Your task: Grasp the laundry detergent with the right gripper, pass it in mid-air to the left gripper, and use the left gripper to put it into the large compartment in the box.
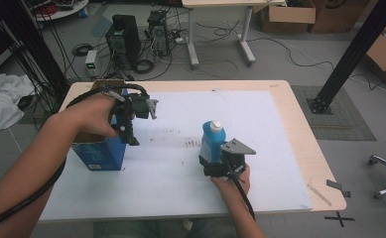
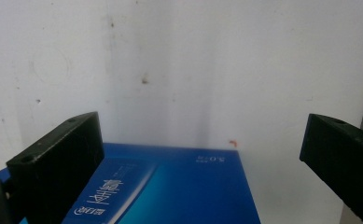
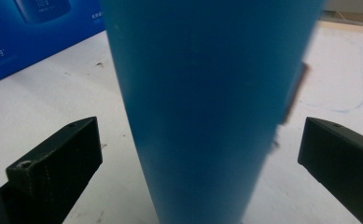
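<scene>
A blue bottle [image 1: 212,140] with a white cap stands upright on the white sheet [image 1: 180,163] near the table's middle. My right gripper [image 1: 214,161] is open around its lower part; in the right gripper view the bottle [image 3: 207,107] rises between the two jaws with gaps on both sides. A blue carton [image 1: 102,148] with an open top stands at the table's left. My left gripper [image 1: 131,135] hangs open just above the carton's right edge, pointing down. In the left gripper view the carton's blue printed face [image 2: 170,191] lies below and between the spread jaws.
The white sheet covers most of the wooden table [image 1: 299,129]. Beyond the far edge the floor holds computer towers [image 1: 123,37], cables and a desk's legs [image 1: 193,34]. A black post [image 1: 349,54] stands at the right, cardboard boxes [image 1: 287,15] behind it.
</scene>
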